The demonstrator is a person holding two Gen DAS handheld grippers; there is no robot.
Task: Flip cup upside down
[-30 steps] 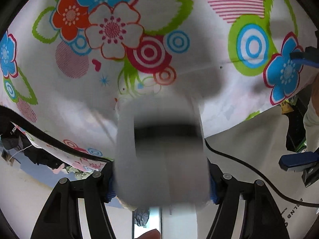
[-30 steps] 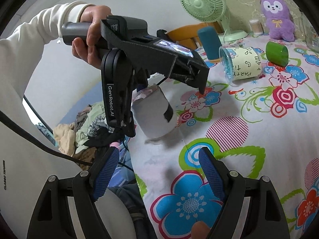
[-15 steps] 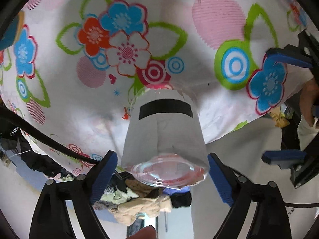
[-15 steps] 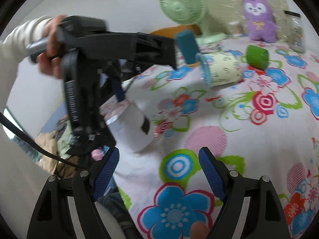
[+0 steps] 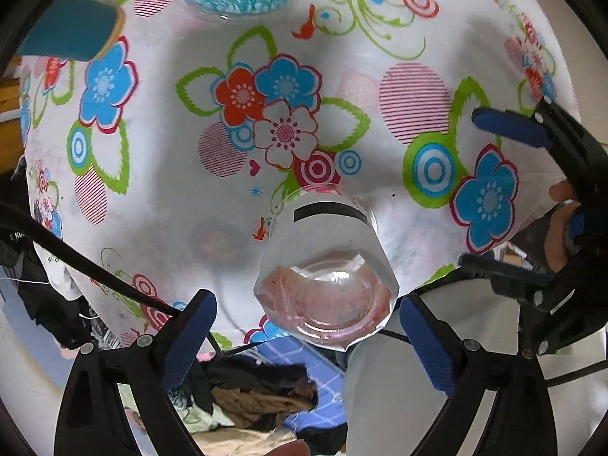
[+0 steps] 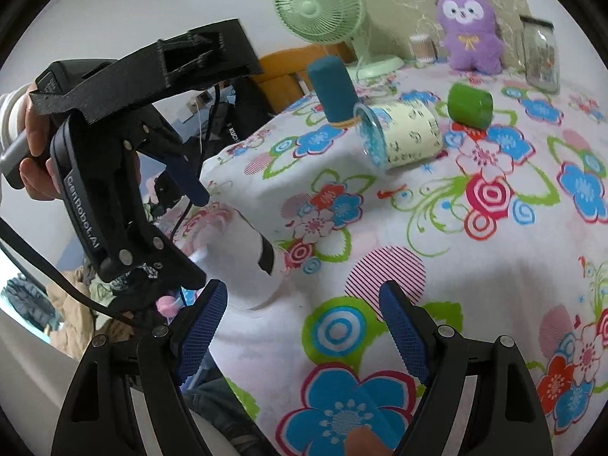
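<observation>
A clear cup with a white sleeve and a black stripe (image 5: 326,262) stands upside down on the flowered cloth (image 5: 266,121), its pink-tinted base facing the left wrist camera. It also shows in the right wrist view (image 6: 243,262), near the table's left edge. My left gripper (image 5: 307,338) is open, its blue pads (image 5: 186,338) apart on either side of the cup and not touching it. My right gripper (image 6: 304,330) is open and empty, above the cloth to the right of the cup.
A cream cup (image 6: 399,136) lies on its side, with a teal cylinder (image 6: 334,91) and a green cup (image 6: 469,104) close by. A green fan (image 6: 323,11), a purple plush (image 6: 469,26) and a glass jar (image 6: 539,57) stand at the back. Clothes lie below the table's edge (image 5: 262,395).
My left gripper has opened, let go of the cup and drawn back upward. The cup now stands inverted on the cloth. The right gripper has stayed open and shifted slightly.
</observation>
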